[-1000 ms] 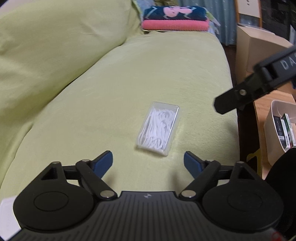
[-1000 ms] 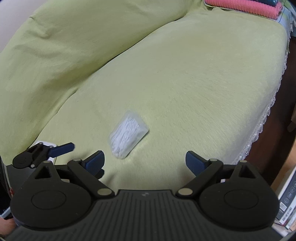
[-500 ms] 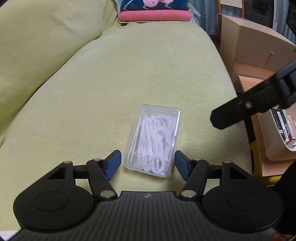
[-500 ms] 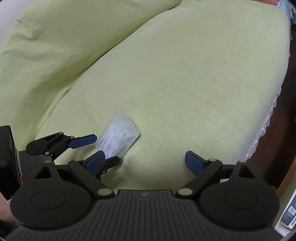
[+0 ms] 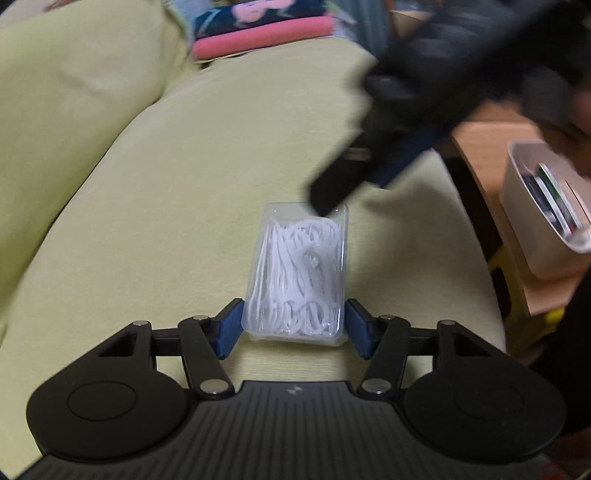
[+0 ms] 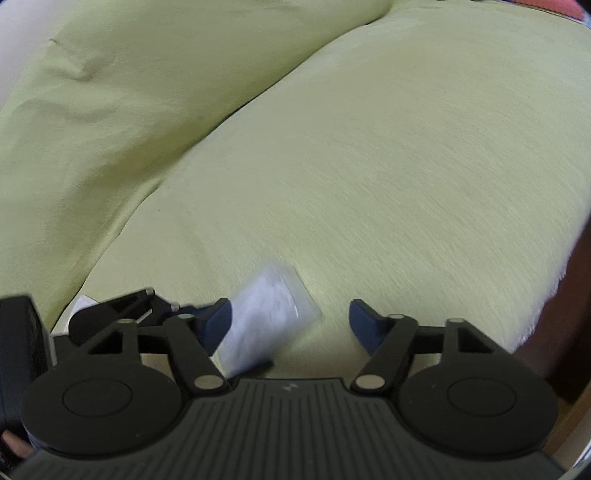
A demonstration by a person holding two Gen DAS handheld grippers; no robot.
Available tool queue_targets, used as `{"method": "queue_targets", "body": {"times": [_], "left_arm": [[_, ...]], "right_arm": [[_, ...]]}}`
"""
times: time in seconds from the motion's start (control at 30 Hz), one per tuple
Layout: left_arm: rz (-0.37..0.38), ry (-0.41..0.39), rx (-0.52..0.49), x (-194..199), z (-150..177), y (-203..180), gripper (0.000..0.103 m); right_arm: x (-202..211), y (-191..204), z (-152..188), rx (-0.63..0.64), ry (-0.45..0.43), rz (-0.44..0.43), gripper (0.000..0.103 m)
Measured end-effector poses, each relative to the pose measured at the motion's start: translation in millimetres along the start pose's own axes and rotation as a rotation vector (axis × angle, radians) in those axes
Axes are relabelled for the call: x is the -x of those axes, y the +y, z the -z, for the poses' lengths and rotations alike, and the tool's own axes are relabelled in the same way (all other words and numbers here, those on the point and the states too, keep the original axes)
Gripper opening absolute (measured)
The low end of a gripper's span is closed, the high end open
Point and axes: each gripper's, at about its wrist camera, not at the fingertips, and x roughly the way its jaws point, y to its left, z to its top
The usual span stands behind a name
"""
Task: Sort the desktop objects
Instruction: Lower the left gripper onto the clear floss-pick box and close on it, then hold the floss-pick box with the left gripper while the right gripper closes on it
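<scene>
Clear plastic, the box of white floss picks (image 5: pixel 297 275) lies on the yellow-green sofa seat (image 5: pixel 177 206) between the blue pads (image 5: pixel 229 326) of the left gripper (image 5: pixel 293 326). The pads stand at the sides of its near end, narrowed to the box's width and touching or nearly so. No lettering on the box can be read. At 1 o'clock from it the blurred black right gripper (image 5: pixel 332 188) hangs over its far corner. In the right wrist view that gripper's fingers (image 6: pixel 364 325) are spread wide and hold nothing. At 3 o'clock a cream bin (image 5: pixel 532 221) holding upright packs sits on a wooden table (image 5: pixel 491 147). At 12 o'clock, far off, lie folded pink and navy towels (image 5: pixel 258 31).
</scene>
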Motion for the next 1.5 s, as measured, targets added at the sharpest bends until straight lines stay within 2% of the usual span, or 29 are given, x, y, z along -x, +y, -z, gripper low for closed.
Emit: {"method": "queue_targets", "body": {"times": [0.13, 0.27, 0.43, 0.5, 0.6, 0.67, 0.8, 0.87, 1.0, 1.07, 1.17, 1.33, 1.5], "left_arm": [[0.023, -0.021, -0.072, 2, 3, -11, 0.061], [0.050, -0.032, -0.095, 4, 6, -14, 0.061], [0.044, -0.065, -0.134, 3, 4, -13, 0.061], [0.047, -0.068, -0.145, 4, 3, -15, 0.061], [0.054, -0.064, -0.145, 5, 4, -17, 0.061], [0.054, -0.050, -0.139, 4, 5, -17, 0.061], [0.050, -0.033, -0.133, 3, 3, -16, 0.061], [0.043, -0.020, -0.140, 1, 3, -17, 0.062], [0.034, -0.017, -0.145, -1, 2, -18, 0.062], [0.039, -0.012, -0.131, -2, 2, -17, 0.062], [0.059, -0.020, -0.104, -1, 4, -13, 0.061], [0.069, -0.043, -0.069, 1, 9, -8, 0.061], [0.070, -0.047, -0.069, 0, 10, -8, 0.061]], "right_arm": [[-19, -1, -9, 0.070, 0.064, 0.003, 0.066], [-26, -4, -10, 0.095, 0.100, 0.011, 0.061], [-24, -6, -9, 0.071, 0.139, -0.042, 0.049], [-25, -7, -7, 0.064, 0.156, -0.065, 0.048], [-23, -8, -5, 0.055, 0.157, -0.070, 0.045], [-21, -7, -4, 0.065, 0.153, -0.065, 0.038], [-13, 1, -1, 0.118, 0.128, -0.051, 0.032], [-6, 6, 1, 0.161, 0.104, -0.041, 0.026], [8, 25, 10, 0.311, 0.067, -0.036, 0.024], [13, 30, 11, 0.342, 0.058, -0.052, 0.024], [18, 28, 7, 0.322, 0.064, -0.082, 0.024], [7, 4, 0, 0.160, 0.093, -0.141, 0.025], [-3, -19, 0, 0.022, 0.108, -0.173, 0.034]]}}
